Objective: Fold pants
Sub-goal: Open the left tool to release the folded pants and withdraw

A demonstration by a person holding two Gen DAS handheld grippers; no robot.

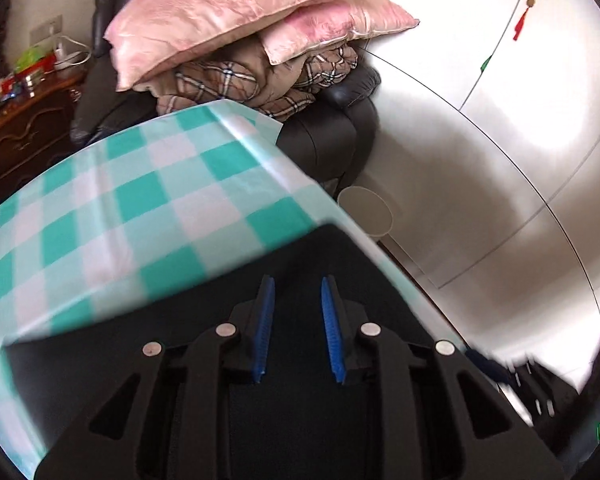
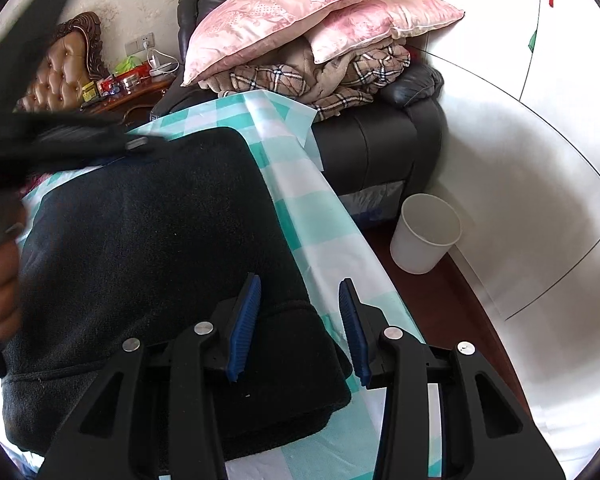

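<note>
Black fleece pants (image 2: 160, 248) lie folded in a thick stack on a teal-and-white checked tablecloth (image 2: 332, 248). My right gripper (image 2: 300, 304) is open and empty, held just above the stack's right edge near the waistband. My left gripper (image 1: 298, 300) is open and empty over the dark fabric (image 1: 340, 248) in the left wrist view. It also shows blurred at the upper left of the right wrist view (image 2: 60, 136), over the stack's far edge, with the person's hand behind it.
A black armchair (image 2: 380, 148) piled with pink pillows (image 2: 300, 12) and a plaid blanket stands beyond the table's far corner. A white bin (image 2: 424, 236) sits on the floor to the right, by white wardrobe doors. A cluttered wooden nightstand (image 1: 24, 120) stands far left.
</note>
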